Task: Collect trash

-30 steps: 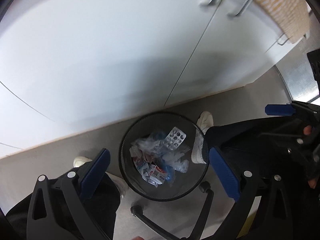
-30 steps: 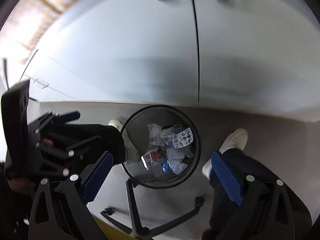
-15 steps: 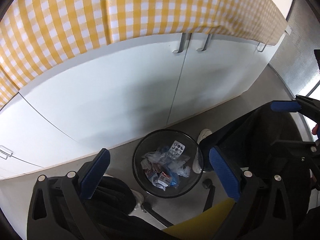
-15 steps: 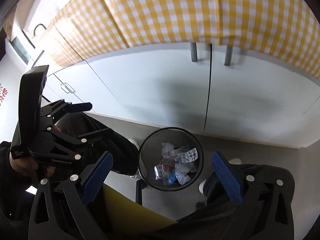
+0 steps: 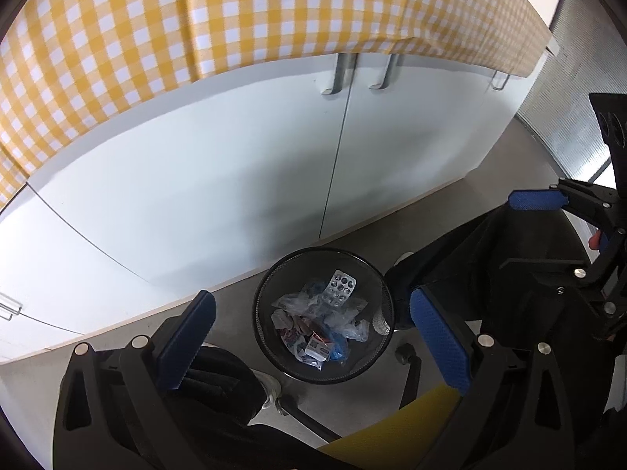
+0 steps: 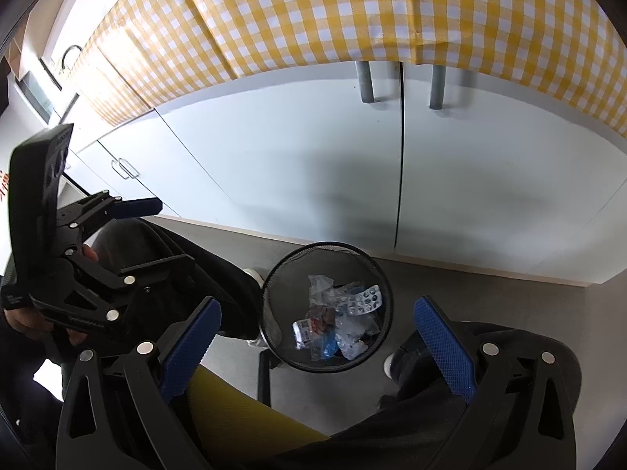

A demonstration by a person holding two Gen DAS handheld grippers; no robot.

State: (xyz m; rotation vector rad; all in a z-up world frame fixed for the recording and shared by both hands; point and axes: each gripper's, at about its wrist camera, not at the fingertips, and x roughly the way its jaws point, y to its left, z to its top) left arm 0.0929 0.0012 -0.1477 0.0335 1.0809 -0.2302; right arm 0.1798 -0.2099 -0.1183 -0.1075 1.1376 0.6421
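A black mesh waste bin (image 5: 270, 337) stands on the grey floor in front of white cabinets; it also shows in the right wrist view (image 6: 274, 325). It holds a silver pill blister (image 5: 339, 284), clear plastic wrappers (image 5: 345, 323) and small printed packets (image 5: 313, 346). My left gripper (image 5: 313, 337) is open and empty, high above the bin. My right gripper (image 6: 317, 340) is open and empty, also high above it. Each gripper shows at the edge of the other's view.
White cabinet doors (image 5: 235, 180) with metal handles stand behind the bin under a yellow checked cloth (image 5: 235, 11). A yellow chair seat (image 6: 239, 415) and its black legs sit under me. The person's dark-trousered legs and white shoes flank the bin.
Both grippers have risen and pulled back from the bin, which now looks smaller. The checked cloth and the yellow chair seat have come into view.
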